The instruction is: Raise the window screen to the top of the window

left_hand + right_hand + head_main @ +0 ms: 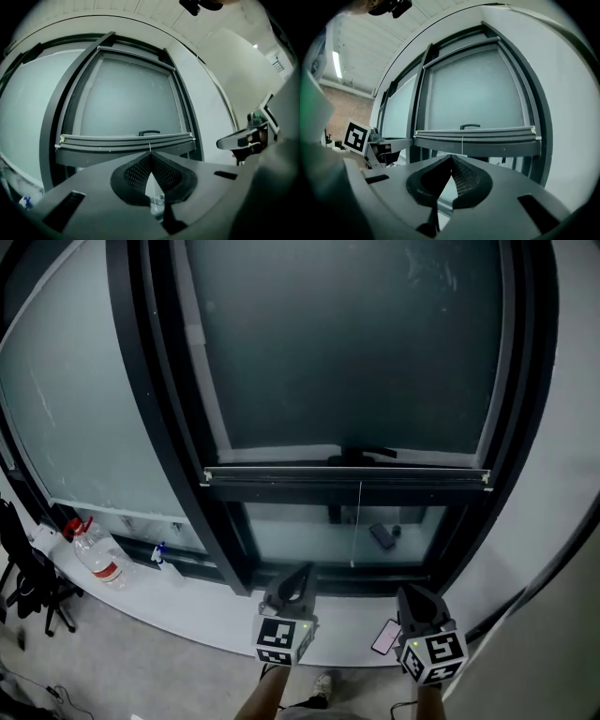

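Head view looks down on the window screen's bottom rail point(347, 474), which lies across the lower part of the window, a little above the windowsill point(197, 615) and far short of the frame's top. A small handle point(364, 455) sits at its middle and a thin cord point(359, 521) hangs below. The left tool point(298, 576) and right tool point(413, 598) are held side by side below the rail, both pinched closed, empty and clear of it. This looks like the approach, with lifting not begun; next, I judge, the tips must get under the rail and push evenly upward. A water bottle point(97, 557) stands toward the sill's left end, a phone point(385, 637) lies at its front edge, and a dark chair point(28, 582) stands on the floor.
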{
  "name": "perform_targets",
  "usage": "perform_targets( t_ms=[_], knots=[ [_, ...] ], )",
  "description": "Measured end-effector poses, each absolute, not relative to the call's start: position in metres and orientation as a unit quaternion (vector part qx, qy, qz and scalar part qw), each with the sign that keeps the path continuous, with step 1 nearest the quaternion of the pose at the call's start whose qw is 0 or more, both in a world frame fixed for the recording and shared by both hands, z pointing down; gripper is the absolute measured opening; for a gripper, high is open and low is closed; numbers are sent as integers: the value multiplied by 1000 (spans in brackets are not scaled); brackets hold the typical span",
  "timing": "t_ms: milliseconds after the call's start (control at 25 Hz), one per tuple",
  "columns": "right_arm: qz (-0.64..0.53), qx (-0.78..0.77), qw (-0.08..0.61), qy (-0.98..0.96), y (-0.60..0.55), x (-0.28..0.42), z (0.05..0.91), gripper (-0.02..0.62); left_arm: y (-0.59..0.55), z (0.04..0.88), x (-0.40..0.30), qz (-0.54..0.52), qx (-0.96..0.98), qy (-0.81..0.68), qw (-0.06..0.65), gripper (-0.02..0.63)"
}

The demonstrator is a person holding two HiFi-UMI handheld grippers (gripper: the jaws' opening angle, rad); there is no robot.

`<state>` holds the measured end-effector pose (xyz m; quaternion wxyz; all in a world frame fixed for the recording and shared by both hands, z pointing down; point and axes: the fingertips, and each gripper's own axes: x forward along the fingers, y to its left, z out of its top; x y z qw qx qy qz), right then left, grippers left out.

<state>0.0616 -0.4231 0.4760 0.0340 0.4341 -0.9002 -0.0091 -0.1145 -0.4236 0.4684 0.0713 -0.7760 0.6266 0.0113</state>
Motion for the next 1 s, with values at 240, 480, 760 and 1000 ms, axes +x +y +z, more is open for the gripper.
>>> perform_targets(
  t_ms=[240,480,760,1000],
  knots=[
    [-119,480,68,-866,-506,31,432,5,-487,427,-136,15,-786,599,149,3],
    [-206,476,101,-849,-557,1,412,51,-542,438,-149,-80,-815,544,181,5],
    [-341,364,282,-819,-623,-26,418,80,-604,443,-152,-335,-754,464,322,161],
    [-400,252,446,-760,-652,-24,438,78,-626,441,-180,-478,-678,412,377,147]
  ],
)
